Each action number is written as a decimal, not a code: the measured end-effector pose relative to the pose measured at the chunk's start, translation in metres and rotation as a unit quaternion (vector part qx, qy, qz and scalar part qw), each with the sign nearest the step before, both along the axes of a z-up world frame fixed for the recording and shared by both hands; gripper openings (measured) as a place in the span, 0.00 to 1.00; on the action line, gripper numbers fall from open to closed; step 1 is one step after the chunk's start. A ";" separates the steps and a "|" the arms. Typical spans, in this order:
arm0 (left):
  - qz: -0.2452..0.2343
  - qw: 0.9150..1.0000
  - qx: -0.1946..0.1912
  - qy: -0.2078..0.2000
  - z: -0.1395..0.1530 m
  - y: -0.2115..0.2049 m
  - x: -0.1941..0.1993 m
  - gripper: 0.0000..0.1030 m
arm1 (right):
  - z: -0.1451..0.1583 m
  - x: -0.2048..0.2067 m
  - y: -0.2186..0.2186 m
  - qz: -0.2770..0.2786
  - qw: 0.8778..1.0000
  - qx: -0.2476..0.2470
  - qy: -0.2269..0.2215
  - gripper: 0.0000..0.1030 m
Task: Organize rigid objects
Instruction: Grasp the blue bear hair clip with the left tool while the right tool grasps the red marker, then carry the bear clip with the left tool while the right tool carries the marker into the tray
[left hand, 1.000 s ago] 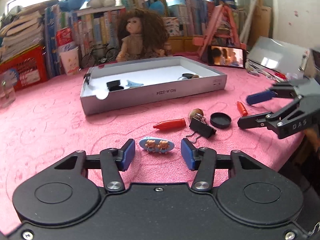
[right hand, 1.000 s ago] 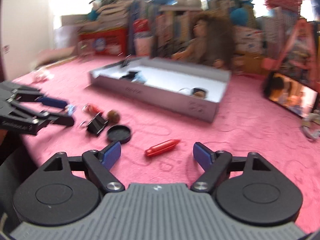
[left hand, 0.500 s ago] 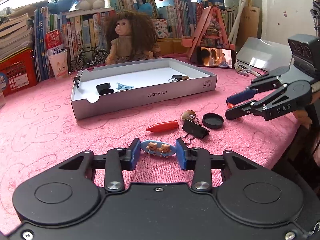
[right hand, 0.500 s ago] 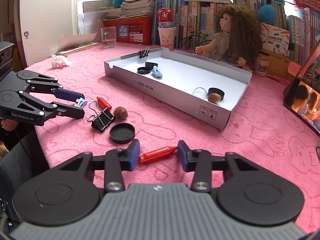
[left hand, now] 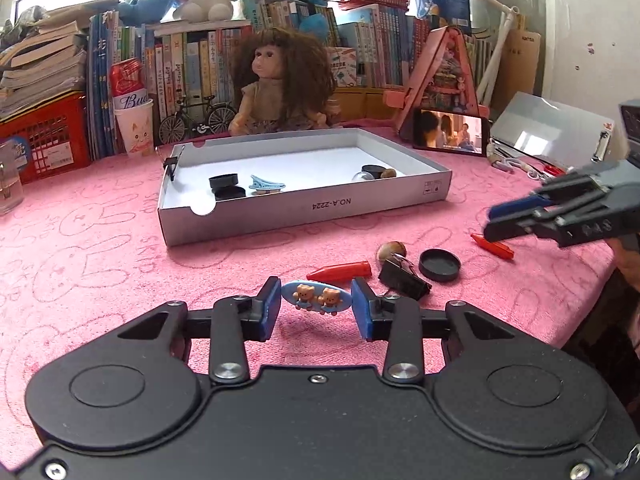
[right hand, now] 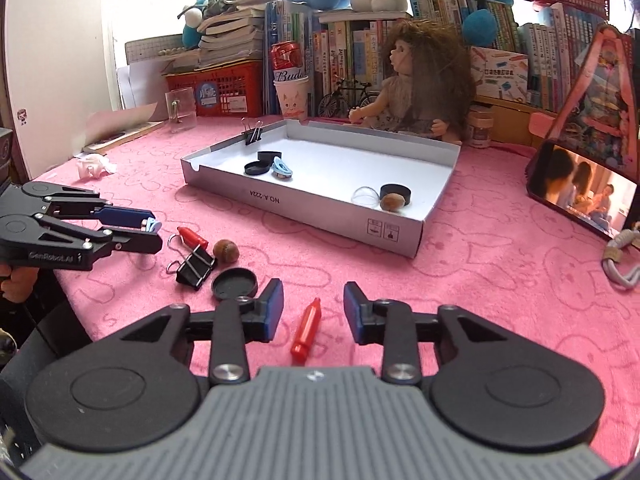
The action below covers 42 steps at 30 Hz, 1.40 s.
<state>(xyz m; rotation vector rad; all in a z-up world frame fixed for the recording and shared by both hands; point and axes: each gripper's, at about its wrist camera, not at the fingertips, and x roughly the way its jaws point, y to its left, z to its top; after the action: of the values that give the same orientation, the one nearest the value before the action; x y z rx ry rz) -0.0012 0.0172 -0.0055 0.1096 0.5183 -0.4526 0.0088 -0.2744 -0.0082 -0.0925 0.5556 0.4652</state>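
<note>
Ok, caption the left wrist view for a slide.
Left hand-held gripper clamps a blue bear hair clip on the pink cloth.

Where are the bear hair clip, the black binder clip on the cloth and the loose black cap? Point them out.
bear hair clip (left hand: 316,297), left wrist view, on its blue face.
black binder clip (right hand: 195,267), right wrist view, on its body.
black cap (right hand: 234,284), right wrist view, on its inner disc.
</note>
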 end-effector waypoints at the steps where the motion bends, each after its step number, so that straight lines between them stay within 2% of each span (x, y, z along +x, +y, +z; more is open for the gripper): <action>1: 0.003 1.000 -0.001 0.001 0.000 0.000 0.001 0.35 | -0.001 -0.002 0.001 -0.006 1.000 0.001 0.003 0.50; 4: 0.008 1.000 -0.002 0.002 0.000 -0.001 0.003 0.35 | -0.005 -0.004 0.003 -0.028 1.000 0.007 0.009 0.50; 8: 0.013 1.000 -0.004 -0.003 0.003 -0.002 0.004 0.35 | -0.008 -0.002 0.008 -0.035 0.999 0.016 0.020 0.28; 16: 0.035 0.999 -0.004 -0.003 0.006 -0.003 0.008 0.35 | -0.009 -0.003 0.017 -0.055 0.998 0.004 0.019 0.13; 26: 0.048 0.999 -0.007 -0.011 0.016 -0.008 0.017 0.35 | -0.001 0.002 0.015 -0.099 0.995 0.014 0.010 0.13; 42: 0.083 0.996 -0.034 -0.025 0.039 -0.011 0.058 0.35 | 0.016 0.032 0.017 -0.154 0.987 0.055 -0.002 0.13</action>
<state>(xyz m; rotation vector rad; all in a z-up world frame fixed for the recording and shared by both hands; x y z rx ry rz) 0.0569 0.0058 0.0339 0.0115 0.4579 -0.3038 0.0405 -0.2574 0.0076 0.0967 0.5280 0.1931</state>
